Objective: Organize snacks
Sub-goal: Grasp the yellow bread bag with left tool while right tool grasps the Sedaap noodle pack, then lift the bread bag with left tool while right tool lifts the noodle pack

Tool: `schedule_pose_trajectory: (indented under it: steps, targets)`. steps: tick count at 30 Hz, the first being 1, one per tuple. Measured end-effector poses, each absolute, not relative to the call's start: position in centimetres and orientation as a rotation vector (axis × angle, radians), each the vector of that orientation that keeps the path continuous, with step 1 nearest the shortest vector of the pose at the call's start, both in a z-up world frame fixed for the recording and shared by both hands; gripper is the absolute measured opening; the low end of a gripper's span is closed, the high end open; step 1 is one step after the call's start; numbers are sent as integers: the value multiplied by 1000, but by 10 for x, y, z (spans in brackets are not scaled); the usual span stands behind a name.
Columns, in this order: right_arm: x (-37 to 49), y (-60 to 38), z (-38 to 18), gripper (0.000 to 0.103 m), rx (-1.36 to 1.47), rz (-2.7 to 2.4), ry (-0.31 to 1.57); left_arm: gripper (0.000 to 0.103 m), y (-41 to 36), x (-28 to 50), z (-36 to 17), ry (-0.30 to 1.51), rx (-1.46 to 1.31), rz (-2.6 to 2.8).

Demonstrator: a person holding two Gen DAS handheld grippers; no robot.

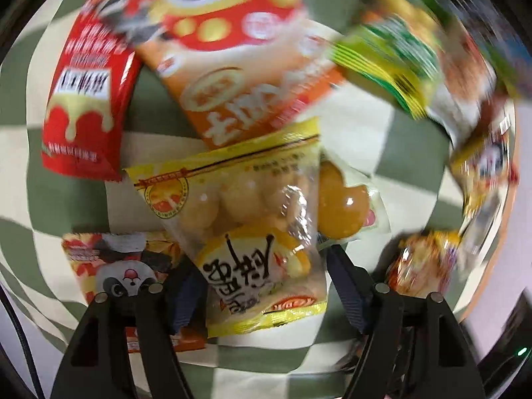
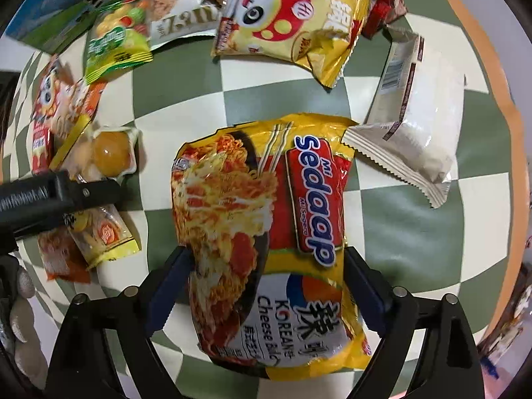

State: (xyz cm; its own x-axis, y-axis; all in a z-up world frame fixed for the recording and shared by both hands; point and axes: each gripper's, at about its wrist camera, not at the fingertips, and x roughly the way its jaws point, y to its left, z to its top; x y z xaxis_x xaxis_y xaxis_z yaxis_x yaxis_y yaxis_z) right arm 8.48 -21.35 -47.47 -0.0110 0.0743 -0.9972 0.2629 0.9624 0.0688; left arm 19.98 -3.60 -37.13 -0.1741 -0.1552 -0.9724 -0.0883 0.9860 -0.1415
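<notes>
My left gripper (image 1: 262, 286) has its jaws on both sides of a yellow and clear snack bag of round balls (image 1: 246, 232), which lies on the green and white checked cloth (image 1: 359, 126). The view is blurred by motion. My right gripper (image 2: 266, 286) has its jaws around a yellow Mi Sedaap noodle packet (image 2: 266, 232) on the same cloth (image 2: 415, 232). The left gripper also shows at the left of the right wrist view (image 2: 83, 196), over the yellow ball bag (image 2: 99, 229).
Around lie a red packet (image 1: 86, 99), an orange panda bag (image 1: 232, 66), a green bag (image 1: 392, 63), a jelly cup (image 1: 342, 206), a small panda packet (image 1: 123, 272). The right view shows a white pouch (image 2: 415, 116), a yellow panda bag (image 2: 289, 23), a green bag (image 2: 113, 50).
</notes>
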Motion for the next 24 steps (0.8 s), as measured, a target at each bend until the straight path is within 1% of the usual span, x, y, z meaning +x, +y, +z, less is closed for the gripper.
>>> schedule_pose_trajectory:
  steps: [1, 3, 4, 6, 8, 9, 11, 12, 13, 14, 16, 17, 18, 19, 21, 24]
  targets:
    - [86, -213, -482, 93, 270, -159, 1585, 70, -35, 198, -375, 1740, -203, -42]
    - [88, -210, -495, 93, 265, -179, 1586, 62, -35, 194, -378, 1718, -203, -27]
    - [86, -209, -501, 93, 265, -188, 1580, 60, -37, 187, -375, 1702, -177, -36]
    - [78, -208, -504, 92, 256, -191, 1569, 53, -48, 175, -365, 1676, -74, -73]
    - [69, -205, -503, 92, 249, -186, 1574, 50, -65, 159, -361, 1652, 57, -107]
    - [65, -205, -505, 92, 248, -178, 1590, 49, -73, 146, -361, 1642, 141, -138]
    - [64, -204, -509, 92, 260, -163, 1616, 50, -87, 130, -365, 1644, 227, -183]
    - [60, -202, -517, 92, 269, -149, 1629, 54, -91, 123, -370, 1653, 257, -203]
    - [61, -208, -525, 93, 276, -142, 1632, 55, -94, 120, -375, 1658, 264, -210]
    - [61, -209, -535, 93, 287, -145, 1629, 58, -96, 119, -381, 1663, 251, -201]
    - [66, -213, -555, 96, 298, -151, 1623, 58, -90, 124, -396, 1678, 164, -175]
    - [63, -217, -548, 96, 296, -155, 1618, 58, -86, 126, -401, 1680, 99, -151]
    - [65, -217, -555, 96, 280, -161, 1614, 58, -78, 125, -402, 1677, 60, -138]
    - [68, -211, -557, 96, 260, -166, 1615, 58, -79, 124, -404, 1672, 37, -127]
    - [69, -204, -569, 94, 202, -182, 1610, 47, -80, 119, -403, 1653, 55, -127]
    - [60, -188, -572, 92, 181, -201, 1594, 42, -74, 106, -399, 1624, 92, -157]
